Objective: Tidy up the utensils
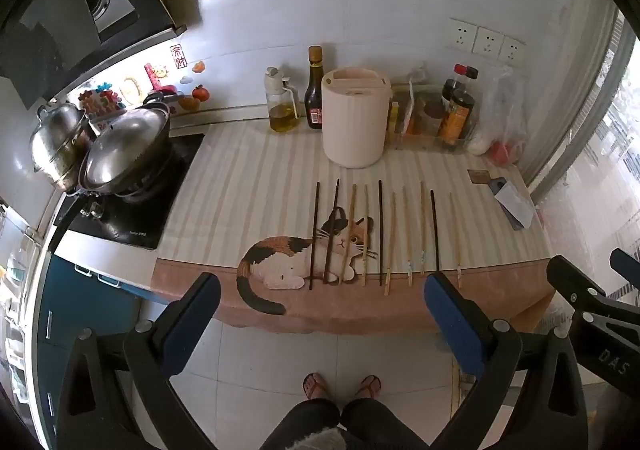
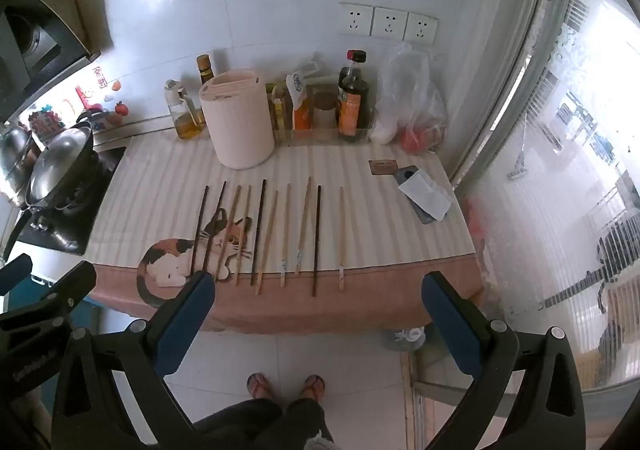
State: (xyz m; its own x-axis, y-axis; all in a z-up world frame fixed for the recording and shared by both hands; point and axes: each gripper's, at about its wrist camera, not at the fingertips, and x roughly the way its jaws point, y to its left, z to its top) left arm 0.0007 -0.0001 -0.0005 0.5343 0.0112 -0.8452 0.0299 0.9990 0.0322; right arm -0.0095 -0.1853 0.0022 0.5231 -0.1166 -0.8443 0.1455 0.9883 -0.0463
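With both the left gripper (image 1: pixel 320 314) and right gripper (image 2: pixel 316 310) spread wide and empty at the lower frame, the chopsticks (image 2: pixel 262 234) lie in a close row mid-frame below the cream holder (image 2: pixel 238 118), so a pinch may catch two at once or roll one off the mat's (image 2: pixel 400 302) near edge.
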